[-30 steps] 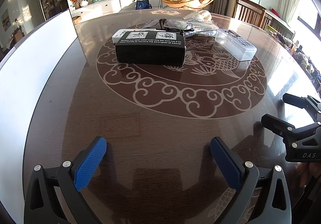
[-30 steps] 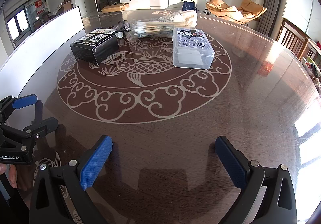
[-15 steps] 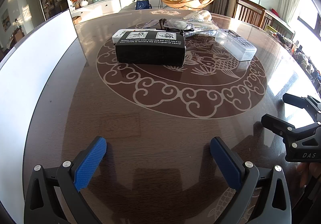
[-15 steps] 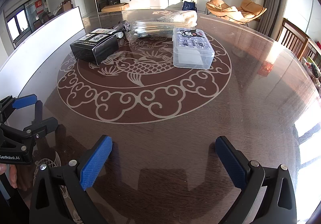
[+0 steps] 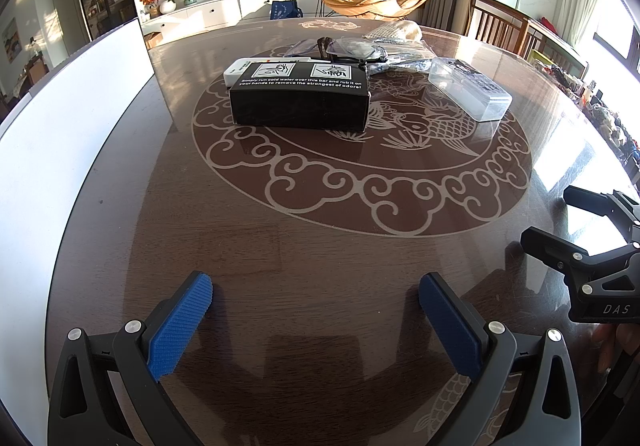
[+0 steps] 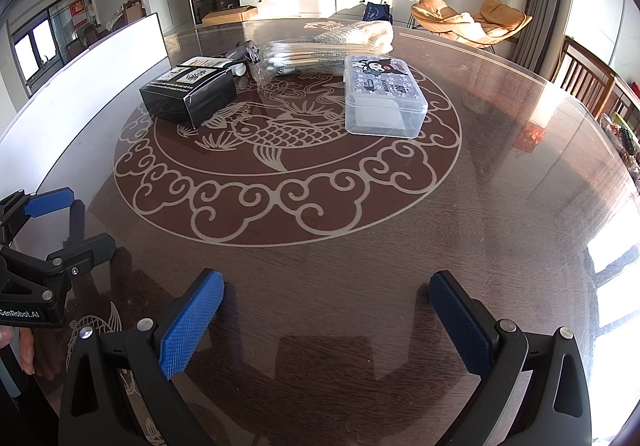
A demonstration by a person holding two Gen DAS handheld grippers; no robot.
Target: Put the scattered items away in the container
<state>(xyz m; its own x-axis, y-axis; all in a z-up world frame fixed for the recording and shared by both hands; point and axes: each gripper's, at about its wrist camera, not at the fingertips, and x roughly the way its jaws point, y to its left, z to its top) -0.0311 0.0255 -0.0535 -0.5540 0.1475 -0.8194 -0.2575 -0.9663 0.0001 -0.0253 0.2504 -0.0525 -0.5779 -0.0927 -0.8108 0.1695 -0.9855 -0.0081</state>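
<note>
A black box (image 5: 300, 96) (image 6: 189, 92) lies on the round table's patterned centre. A clear plastic lidded container (image 5: 470, 92) (image 6: 382, 100) with a cartoon label lies to its right. Behind them lie a bag of cotton swabs (image 6: 304, 56), a white item (image 5: 240, 68), a dark clip-like item (image 6: 245, 51) and a white cloth roll (image 6: 368, 32). My left gripper (image 5: 316, 292) is open and empty near the table's front edge. My right gripper (image 6: 326, 292) is open and empty beside it, also seen in the left wrist view (image 5: 560, 222).
A white board (image 5: 68, 118) stands along the table's left edge. Wooden chairs (image 6: 588, 86) stand at the right. An orange lounge chair (image 6: 472, 22) and a TV cabinet are beyond the table.
</note>
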